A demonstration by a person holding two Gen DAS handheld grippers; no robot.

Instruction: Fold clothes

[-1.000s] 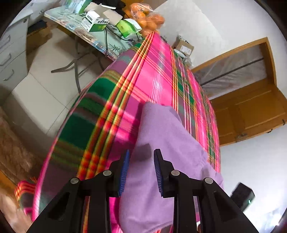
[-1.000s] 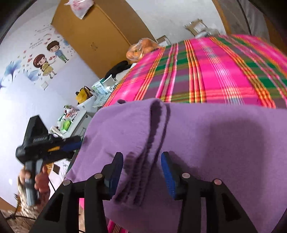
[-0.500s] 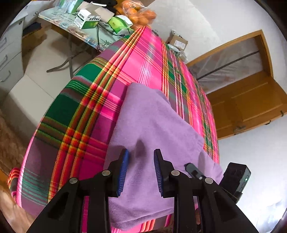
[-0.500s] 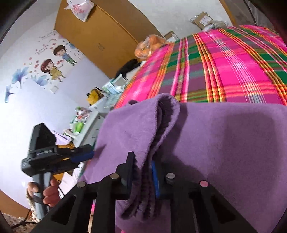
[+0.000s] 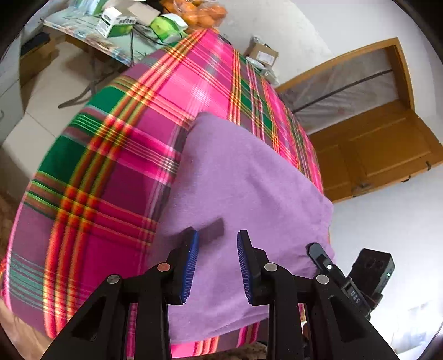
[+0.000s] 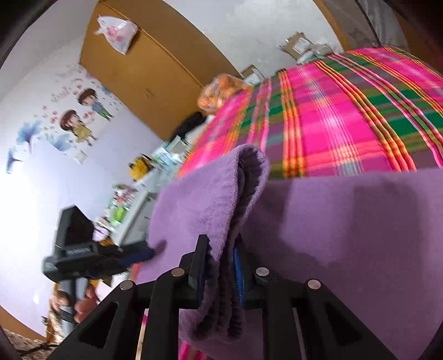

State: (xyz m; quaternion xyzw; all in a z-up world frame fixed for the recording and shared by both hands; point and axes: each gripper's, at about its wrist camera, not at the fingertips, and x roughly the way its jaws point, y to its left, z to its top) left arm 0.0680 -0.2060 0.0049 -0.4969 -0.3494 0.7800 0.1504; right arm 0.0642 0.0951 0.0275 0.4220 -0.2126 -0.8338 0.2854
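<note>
One purple cloth (image 5: pixel 238 188) lies on one surface covered by a pink, green and orange plaid spread (image 5: pixel 116 177). Two tools show: the left tool (image 5: pixel 217 265) and the right tool (image 6: pixel 220 272). At the far left stands one table (image 5: pixel 83 36) carrying two green-and-white boxes (image 5: pixel 115 23), one clear bag of oranges (image 5: pixel 202 12) and other small items too blurred to count. One cardboard box (image 5: pixel 261 54) sits at the far edge. One wooden door (image 5: pixel 382 149) stands at right. The right wrist view adds one tall wooden wardrobe (image 6: pixel 155 63) with one plastic bag (image 6: pixel 117 34) on top, and two cartoon figure stickers (image 6: pixel 79 116) on the wall.
</note>
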